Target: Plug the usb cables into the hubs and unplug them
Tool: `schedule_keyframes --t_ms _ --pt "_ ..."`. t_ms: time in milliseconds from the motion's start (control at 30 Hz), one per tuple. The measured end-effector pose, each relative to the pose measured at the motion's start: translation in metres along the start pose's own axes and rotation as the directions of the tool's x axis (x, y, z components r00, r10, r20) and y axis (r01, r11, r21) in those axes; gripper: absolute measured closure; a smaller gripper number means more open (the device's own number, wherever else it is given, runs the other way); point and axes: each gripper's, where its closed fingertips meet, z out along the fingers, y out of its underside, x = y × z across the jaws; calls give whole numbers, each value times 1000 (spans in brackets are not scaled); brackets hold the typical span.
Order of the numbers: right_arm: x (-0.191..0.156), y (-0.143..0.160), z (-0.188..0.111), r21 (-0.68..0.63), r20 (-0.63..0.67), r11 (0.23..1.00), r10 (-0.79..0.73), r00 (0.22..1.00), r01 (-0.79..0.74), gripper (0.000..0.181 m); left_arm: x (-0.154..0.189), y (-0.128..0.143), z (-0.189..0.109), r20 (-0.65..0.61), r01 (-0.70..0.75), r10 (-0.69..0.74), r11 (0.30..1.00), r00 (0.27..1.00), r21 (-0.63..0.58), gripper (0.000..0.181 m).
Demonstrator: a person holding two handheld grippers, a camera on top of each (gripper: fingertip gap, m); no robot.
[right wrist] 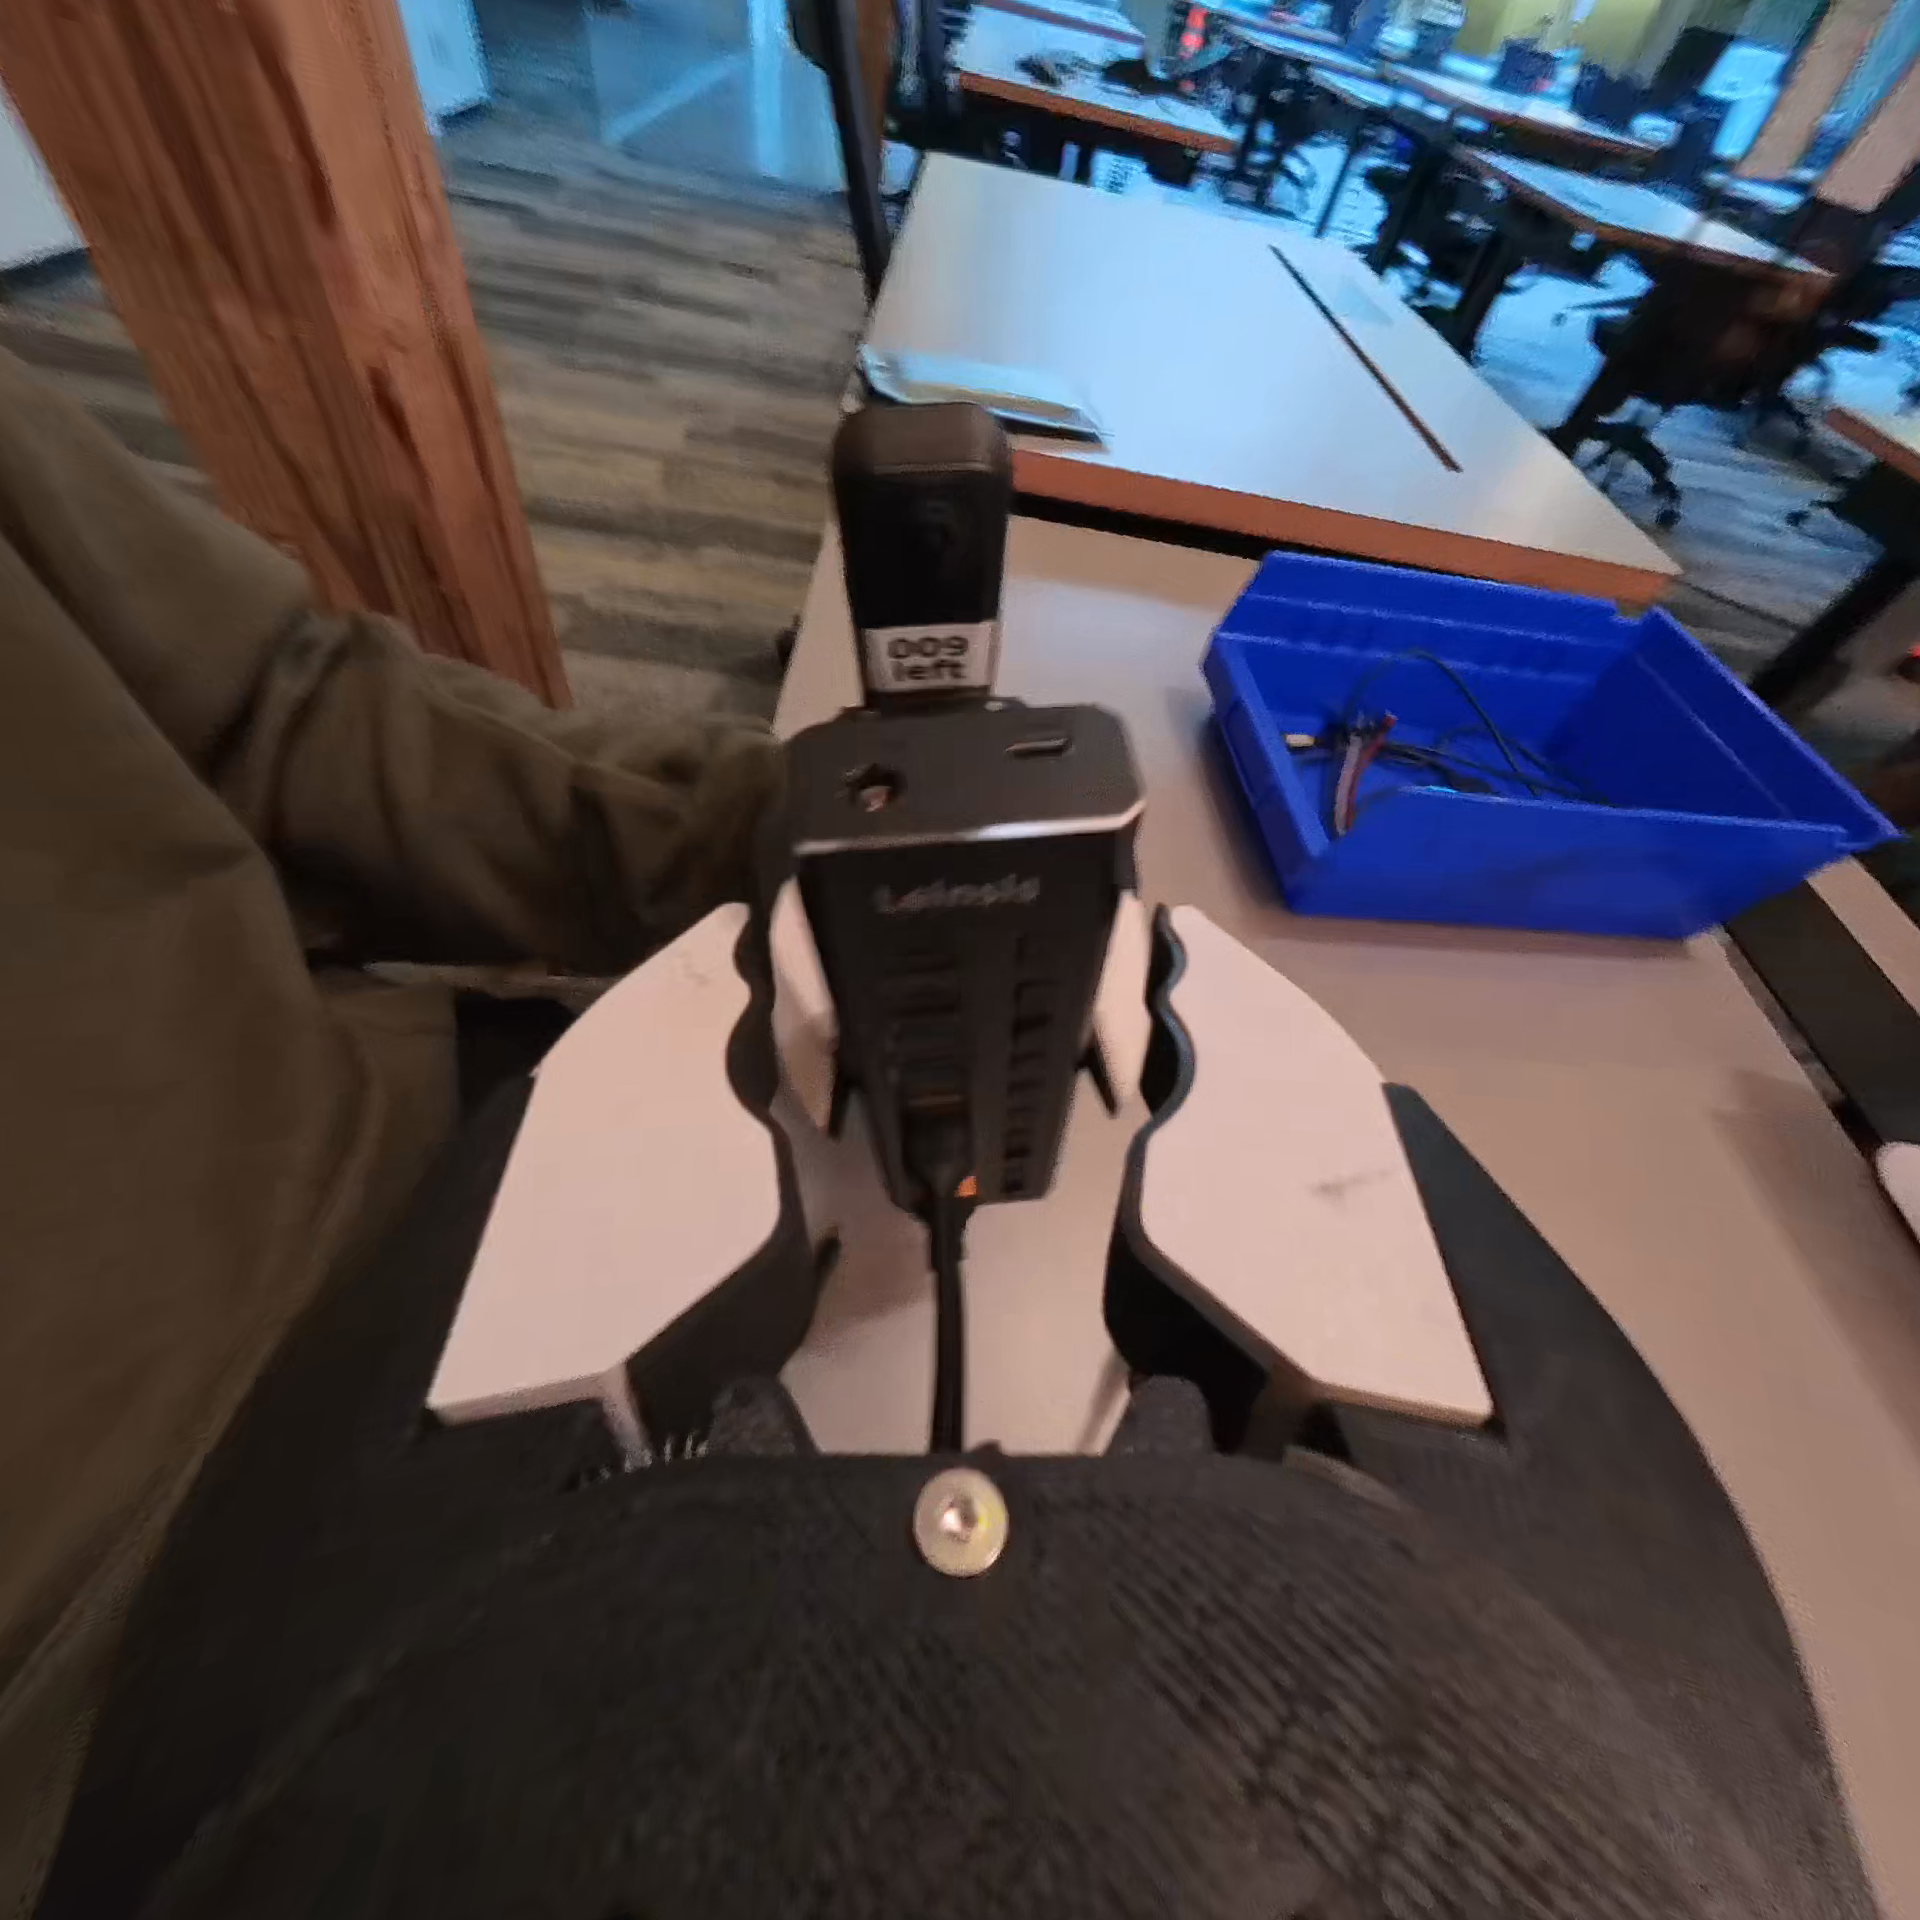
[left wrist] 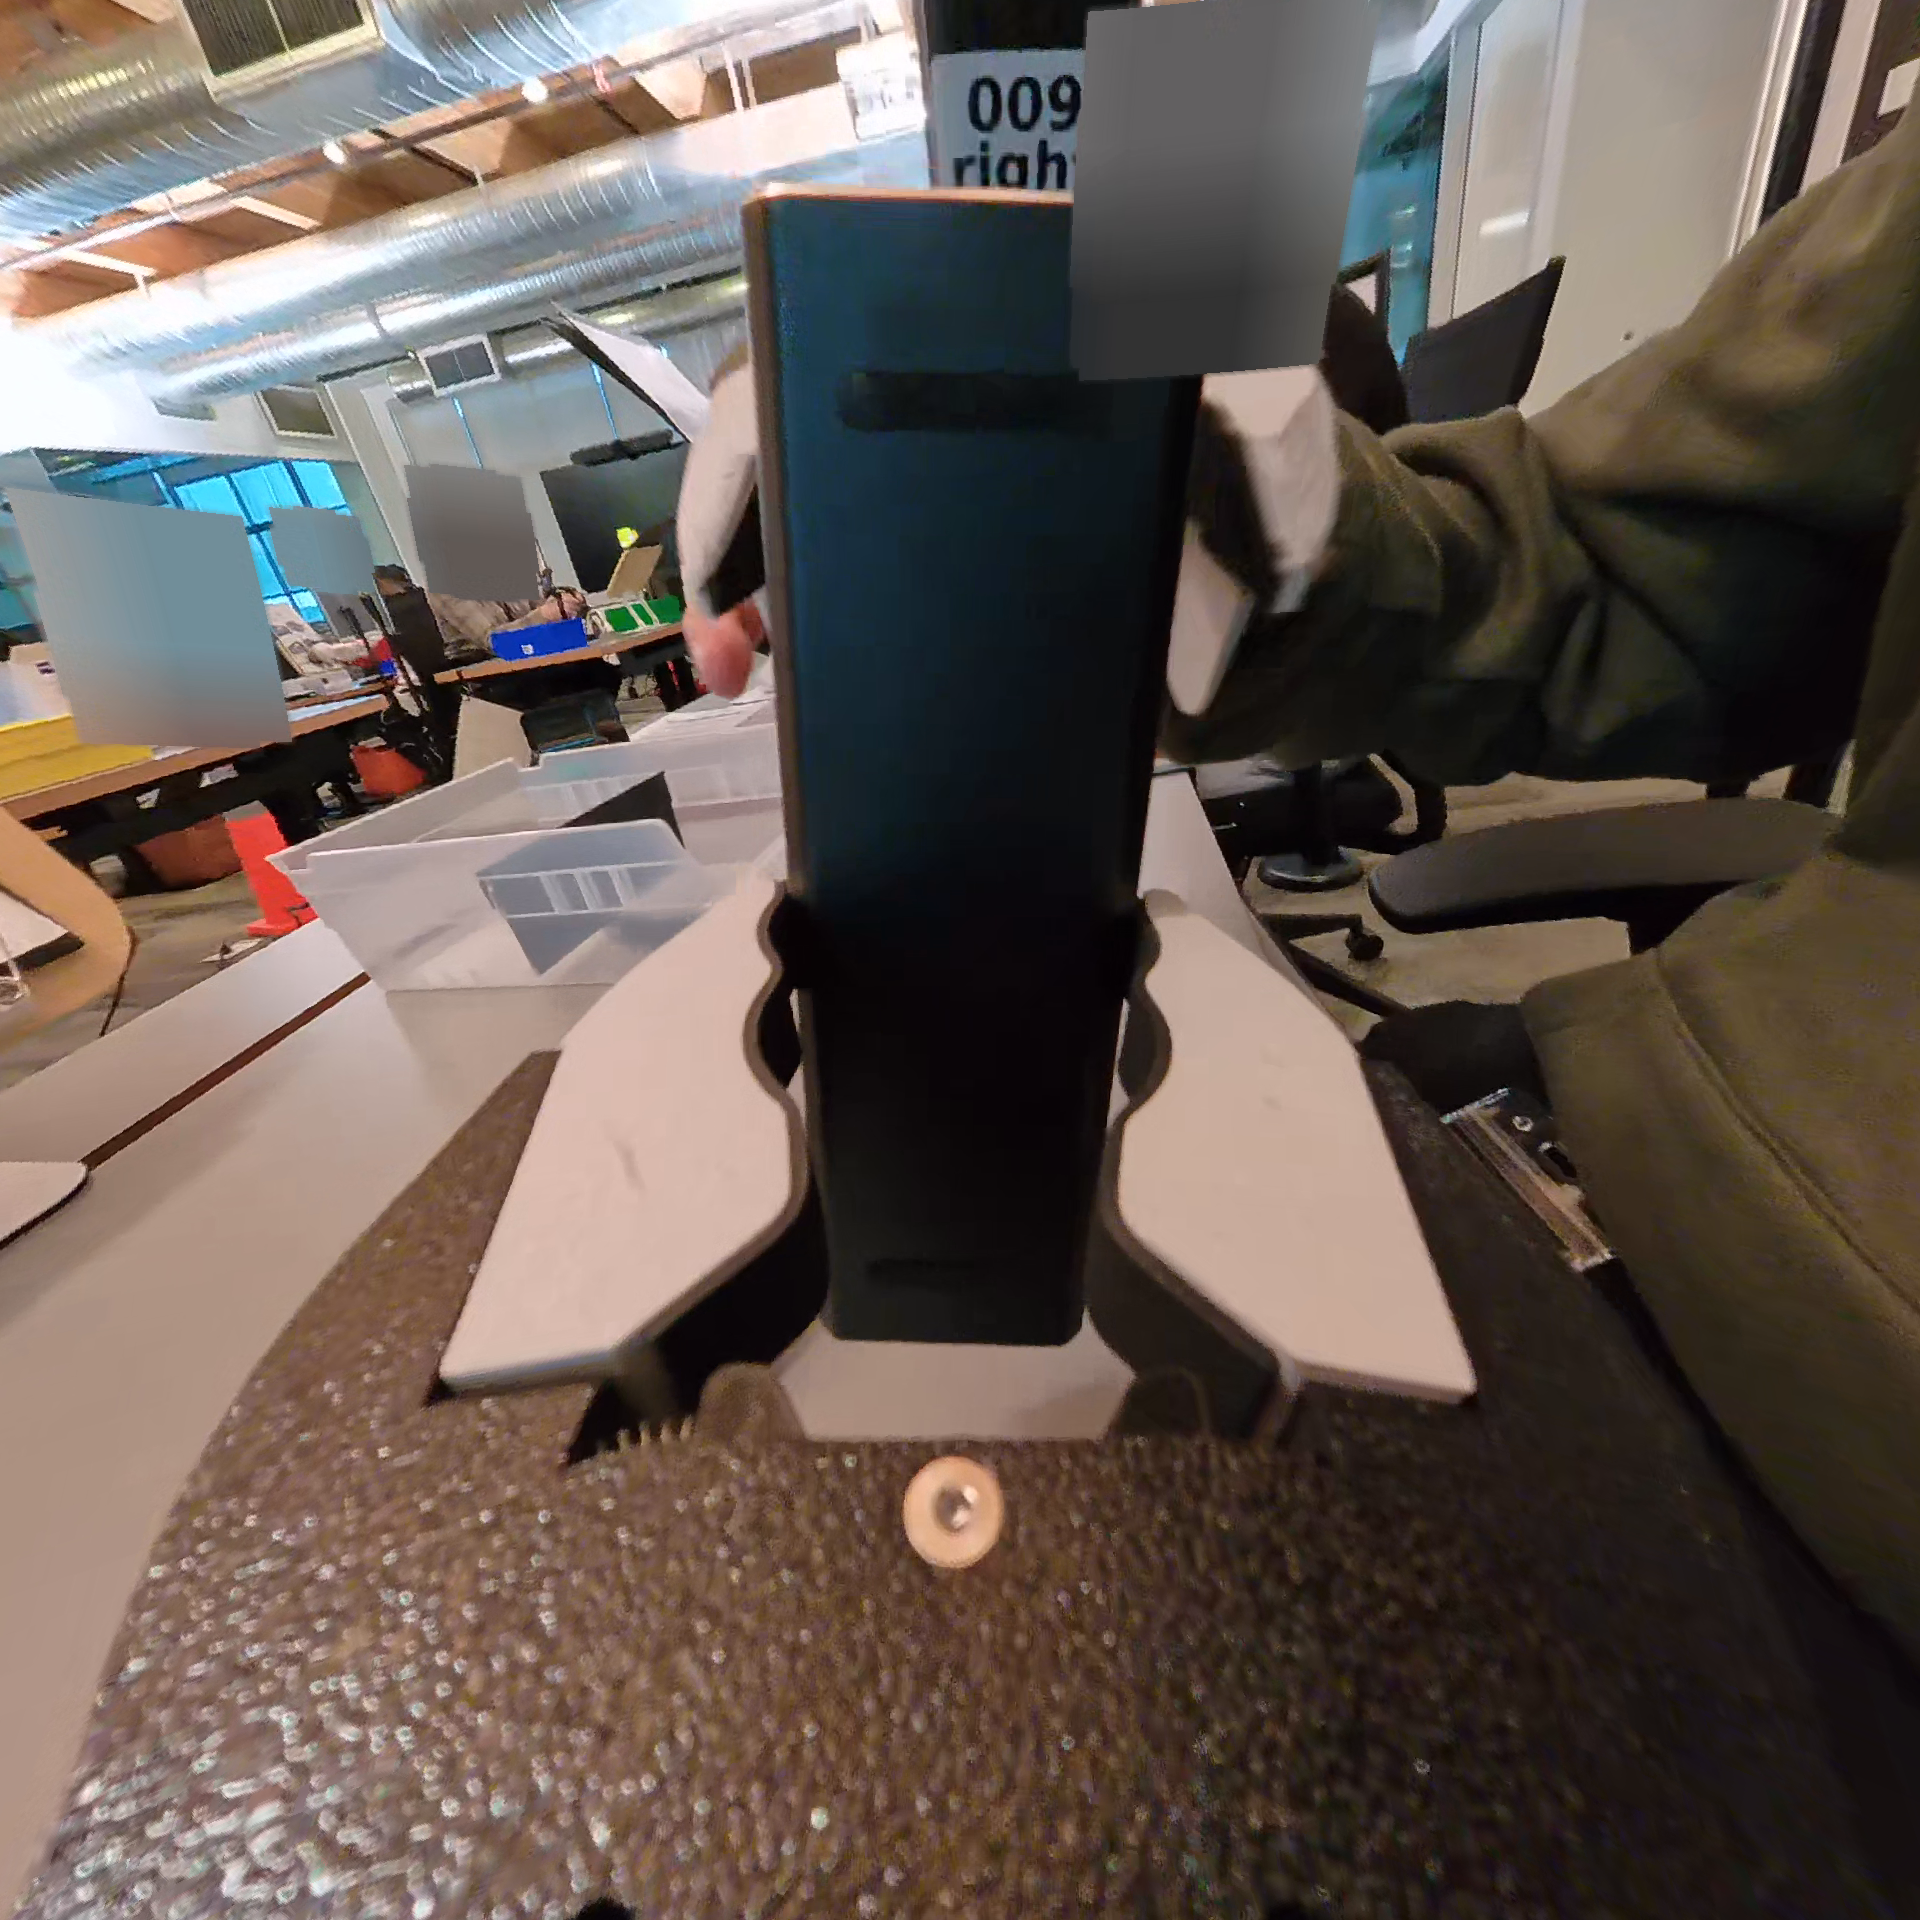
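The black USB hub is held in the air between the two grippers, port face turned to the right wrist camera so the sockets can be seen. One black cable sits in a lower port and runs back toward that camera. The left gripper is clamped on the hub's sides, bracing it against push and pull. The right gripper stands parted around the hub, holding nothing. More cables wait in the blue bin on the worktop.
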Motion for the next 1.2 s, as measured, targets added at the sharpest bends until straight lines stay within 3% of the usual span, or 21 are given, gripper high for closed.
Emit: schedule_keyframes --t_ms 67,133,333,433,700,933,1100,1200 --pt "5 8 9 -45 -26 999 -20 999 19 105 4 0 4 -18 8 -8 1000 1000 3 122" --pt "-7 8 15 -26 55 998 -54 997 55 122 8 1 7 -38 7 -7 1000 999 -4 122" --pt "0 5 23 -20 -14 998 -56 998 56 122 2 3 9 20 8 -6 996 1000 -92 121" --pt "-4 6 28 -41 12 997 -61 998 61 122 6 5 15 25 -11 14 992 1000 -127 110" --pt "-6 9 29 -74 36 994 -80 996 82 122 2 6 15 45 -49 55 989 997 -138 112" --pt "17 23 8 -213 -135 975 -90 987 60 121 -11 3 0 72 29 -29 1000 997 -3 118" --pt "15 42 1 -214 -124 977 -21 992 -6 139 -13 -3 -7 72 27 -30 999 997 40 119" --pt "9 45 6 -165 -94 986 -4 996 -12 137 -9 -1 -5 50 21 -23 999 999 24 119"
